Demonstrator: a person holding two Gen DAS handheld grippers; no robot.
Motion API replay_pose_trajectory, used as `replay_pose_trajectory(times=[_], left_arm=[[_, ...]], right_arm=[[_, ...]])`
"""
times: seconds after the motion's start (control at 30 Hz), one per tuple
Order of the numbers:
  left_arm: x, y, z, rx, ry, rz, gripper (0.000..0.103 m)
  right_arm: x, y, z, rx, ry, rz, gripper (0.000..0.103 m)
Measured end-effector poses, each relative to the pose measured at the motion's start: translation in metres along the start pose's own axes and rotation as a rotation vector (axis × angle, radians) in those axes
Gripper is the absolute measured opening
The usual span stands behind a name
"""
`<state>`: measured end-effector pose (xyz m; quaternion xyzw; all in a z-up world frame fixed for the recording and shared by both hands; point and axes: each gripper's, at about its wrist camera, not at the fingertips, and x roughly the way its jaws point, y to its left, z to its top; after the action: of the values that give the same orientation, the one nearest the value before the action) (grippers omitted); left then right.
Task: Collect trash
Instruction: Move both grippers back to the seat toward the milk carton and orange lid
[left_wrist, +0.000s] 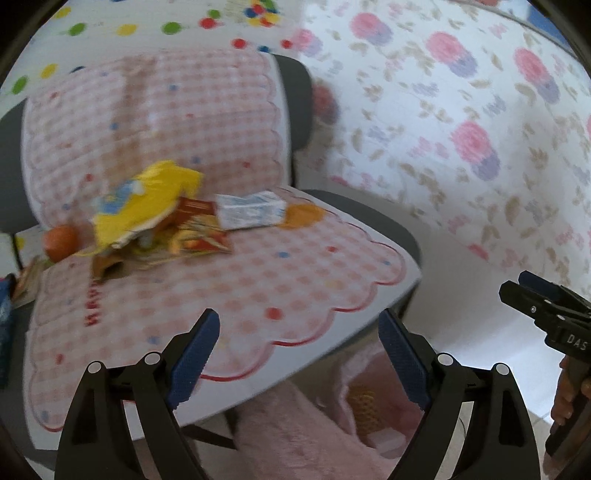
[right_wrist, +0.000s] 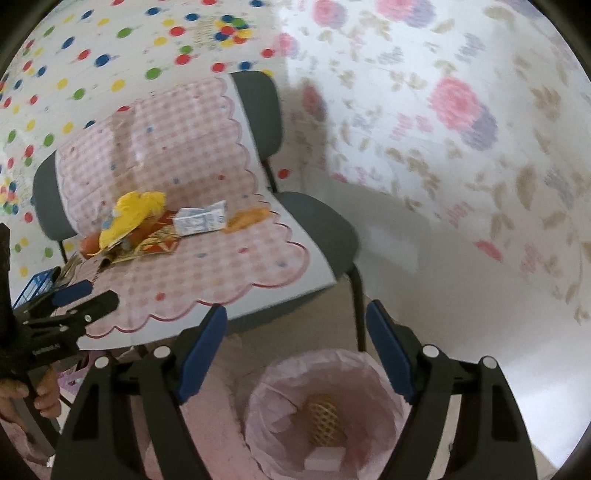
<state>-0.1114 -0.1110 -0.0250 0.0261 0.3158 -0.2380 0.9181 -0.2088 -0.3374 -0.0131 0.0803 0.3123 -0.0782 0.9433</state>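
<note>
A pile of trash lies on a chair seat covered by a pink checked cloth (left_wrist: 295, 280): a crumpled yellow bag (left_wrist: 147, 199), a white and blue carton (left_wrist: 251, 210), a red and yellow wrapper (left_wrist: 199, 240) and an orange round thing (left_wrist: 61, 242). The pile also shows in the right wrist view (right_wrist: 147, 225). A bin with a pink liner (right_wrist: 321, 410) stands on the floor below the chair front, holding a yellow foam net (right_wrist: 325, 421). My left gripper (left_wrist: 299, 354) is open and empty over the seat's front edge. My right gripper (right_wrist: 295, 350) is open and empty above the bin.
The dark grey chair (right_wrist: 317, 225) stands against a dotted wall (right_wrist: 110, 55) and a flowered sheet (right_wrist: 461, 110). A blue and white box (right_wrist: 35, 288) lies at the seat's left edge. A pink fluffy rug (left_wrist: 288, 435) lies under the chair.
</note>
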Motion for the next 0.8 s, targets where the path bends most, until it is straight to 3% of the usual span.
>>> replay_pose_trajectory(times=[0.47, 0.63, 0.8], left_arm=[[0.008, 0.096, 0.019, -0.12, -0.034, 0.201, 0.087], [0.025, 0.116, 0.025, -0.142, -0.023, 0.219, 0.087], [0.05, 0.106, 0.045, -0.082, -0.042, 0.191, 0.087]], right_arm=[[0.087, 0.047, 0.052, -0.087, 0.031, 0.073, 0.066], [0.121, 0.058, 0.065, -0.113, 0.057, 0.076, 0.06], [0.166, 0.057, 0.082, -0.116, 0.085, 0.066, 0.053]])
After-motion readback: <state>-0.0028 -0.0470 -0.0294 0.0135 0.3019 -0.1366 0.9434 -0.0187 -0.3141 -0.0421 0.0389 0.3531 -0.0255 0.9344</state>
